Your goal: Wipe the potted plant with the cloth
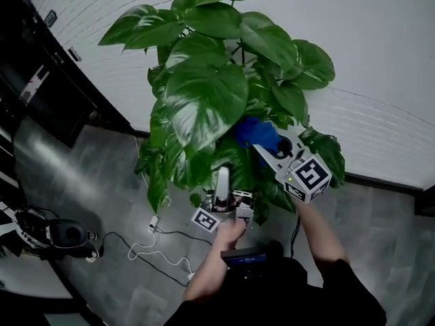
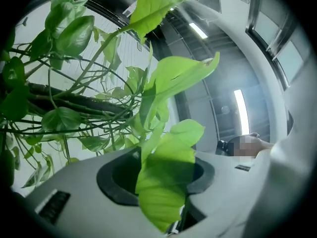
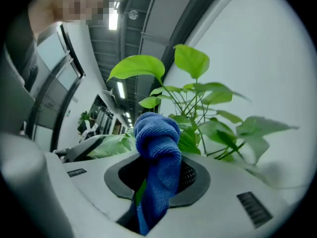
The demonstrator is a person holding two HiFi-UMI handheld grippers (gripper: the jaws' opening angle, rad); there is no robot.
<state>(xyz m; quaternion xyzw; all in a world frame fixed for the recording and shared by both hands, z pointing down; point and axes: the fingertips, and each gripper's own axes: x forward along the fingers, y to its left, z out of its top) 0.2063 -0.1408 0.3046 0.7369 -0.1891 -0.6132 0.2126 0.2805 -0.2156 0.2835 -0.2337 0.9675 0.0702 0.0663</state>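
Note:
The potted plant [image 1: 204,94] fills the middle of the head view with broad green leaves; its pot is hidden under the foliage. Below the leaves my left gripper [image 1: 223,180] points steeply up. In the left gripper view its jaws [image 2: 158,182] are shut on a pale green leaf [image 2: 166,192] that hangs down between them. My right gripper [image 1: 270,153] sits at the plant's right side, shut on a bunched blue cloth [image 1: 257,132]. The cloth [image 3: 157,148] sticks out of the right jaws [image 3: 158,180] and rests close against the leaves.
A white wall [image 1: 380,60] stands behind the plant. White and black cables [image 1: 153,250] trail over the grey floor, and a dark device [image 1: 64,235] lies at the lower left. Dark furniture [image 1: 41,80] lines the left side.

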